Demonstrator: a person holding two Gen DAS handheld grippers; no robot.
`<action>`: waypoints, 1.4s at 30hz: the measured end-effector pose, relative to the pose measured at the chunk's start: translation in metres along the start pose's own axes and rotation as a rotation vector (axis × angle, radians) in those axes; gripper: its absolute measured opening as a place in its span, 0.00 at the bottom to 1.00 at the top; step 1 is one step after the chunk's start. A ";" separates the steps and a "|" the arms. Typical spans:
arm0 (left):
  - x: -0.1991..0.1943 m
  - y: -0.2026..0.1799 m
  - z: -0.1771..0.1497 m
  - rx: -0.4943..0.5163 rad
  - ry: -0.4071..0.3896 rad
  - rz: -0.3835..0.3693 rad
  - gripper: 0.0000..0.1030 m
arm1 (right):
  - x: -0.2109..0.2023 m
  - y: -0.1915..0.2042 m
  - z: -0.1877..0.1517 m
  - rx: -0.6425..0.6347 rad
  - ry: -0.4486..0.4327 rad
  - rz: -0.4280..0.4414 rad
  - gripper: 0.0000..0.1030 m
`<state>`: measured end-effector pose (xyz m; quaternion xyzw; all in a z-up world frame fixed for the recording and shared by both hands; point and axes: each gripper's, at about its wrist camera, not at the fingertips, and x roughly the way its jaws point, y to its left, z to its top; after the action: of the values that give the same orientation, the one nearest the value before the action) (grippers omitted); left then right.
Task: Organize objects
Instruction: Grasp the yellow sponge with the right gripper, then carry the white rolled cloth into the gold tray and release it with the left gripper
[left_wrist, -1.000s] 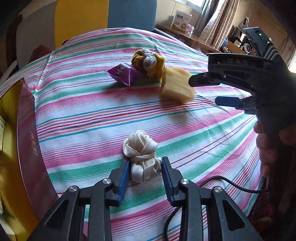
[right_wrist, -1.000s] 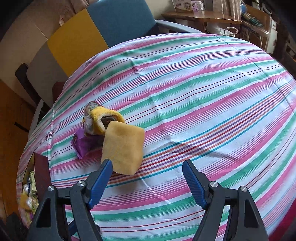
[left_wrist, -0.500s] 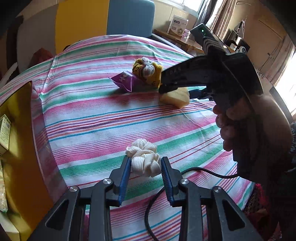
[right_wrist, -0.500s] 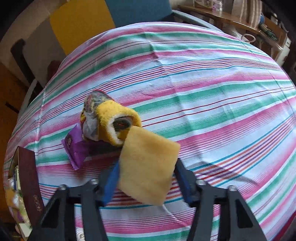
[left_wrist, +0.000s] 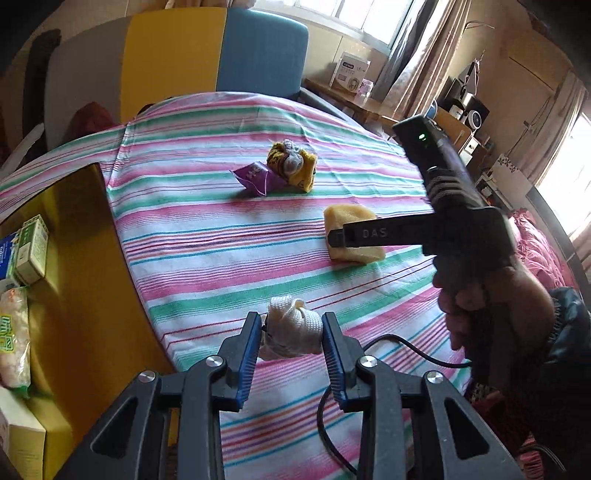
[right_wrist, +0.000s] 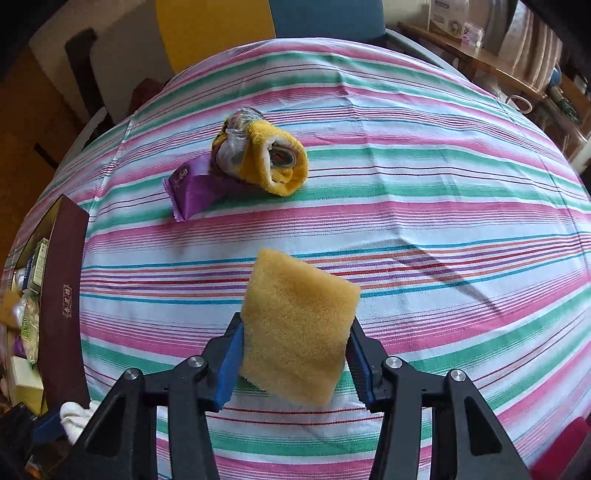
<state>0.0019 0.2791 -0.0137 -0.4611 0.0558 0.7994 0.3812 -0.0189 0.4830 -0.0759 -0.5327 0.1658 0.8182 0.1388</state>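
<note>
My left gripper (left_wrist: 291, 350) is shut on a white knotted cloth bundle (left_wrist: 291, 336) and holds it just above the striped tablecloth (left_wrist: 207, 236). My right gripper (right_wrist: 295, 354) is shut on a yellow sponge (right_wrist: 299, 325) and holds it lifted over the cloth; the sponge also shows in the left wrist view (left_wrist: 351, 236), behind the right gripper's finger. A rolled yellow sock (right_wrist: 266, 155) and a purple snack packet (right_wrist: 195, 184) lie together farther back on the table.
A gold-lined dark red box (right_wrist: 62, 295) with small packets and cartons (left_wrist: 29, 251) stands at the table's left edge. A blue, yellow and grey chair back (left_wrist: 221, 55) stands behind the table. A black cable (left_wrist: 406, 350) trails at the near right.
My right gripper closed on the sponge and lifted it back away from the sock and packet. My left gripper closed on the white bundle and drew back with it toward the near edge.
</note>
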 end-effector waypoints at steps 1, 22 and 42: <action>-0.005 0.002 -0.002 -0.003 -0.008 0.001 0.32 | 0.001 0.000 0.000 0.000 -0.001 -0.001 0.50; -0.085 0.114 -0.020 -0.202 -0.128 0.189 0.29 | 0.002 0.012 0.000 -0.068 -0.016 -0.046 0.50; 0.018 0.017 0.032 0.187 0.096 0.048 0.50 | 0.004 0.002 0.005 -0.040 -0.004 -0.017 0.51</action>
<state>-0.0369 0.2912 -0.0133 -0.4597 0.1596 0.7765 0.4003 -0.0253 0.4832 -0.0773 -0.5350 0.1448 0.8212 0.1354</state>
